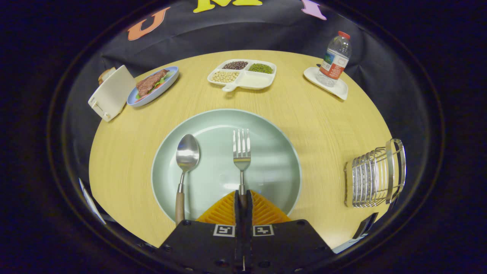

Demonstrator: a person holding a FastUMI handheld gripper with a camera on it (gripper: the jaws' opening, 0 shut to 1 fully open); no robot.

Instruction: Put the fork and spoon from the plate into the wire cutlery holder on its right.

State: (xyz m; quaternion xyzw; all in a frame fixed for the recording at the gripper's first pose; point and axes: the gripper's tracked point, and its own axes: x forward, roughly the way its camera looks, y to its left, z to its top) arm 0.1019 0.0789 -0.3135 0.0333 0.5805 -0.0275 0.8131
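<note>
Both fingers of gripper point(243, 198) clamped on fork point(242, 152) handle (over plate point(281, 144)).

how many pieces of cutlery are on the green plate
2. The spoon lies on the green plate beside the gripper. The fork lies at the plate's middle, its handle clamped between the gripper's closed fingers. Nothing seems hidden.

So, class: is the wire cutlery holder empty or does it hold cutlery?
Empty, seemingly: the wire cutlery holder shows nothing inside; the fork and spoon lie on the plate.
</note>
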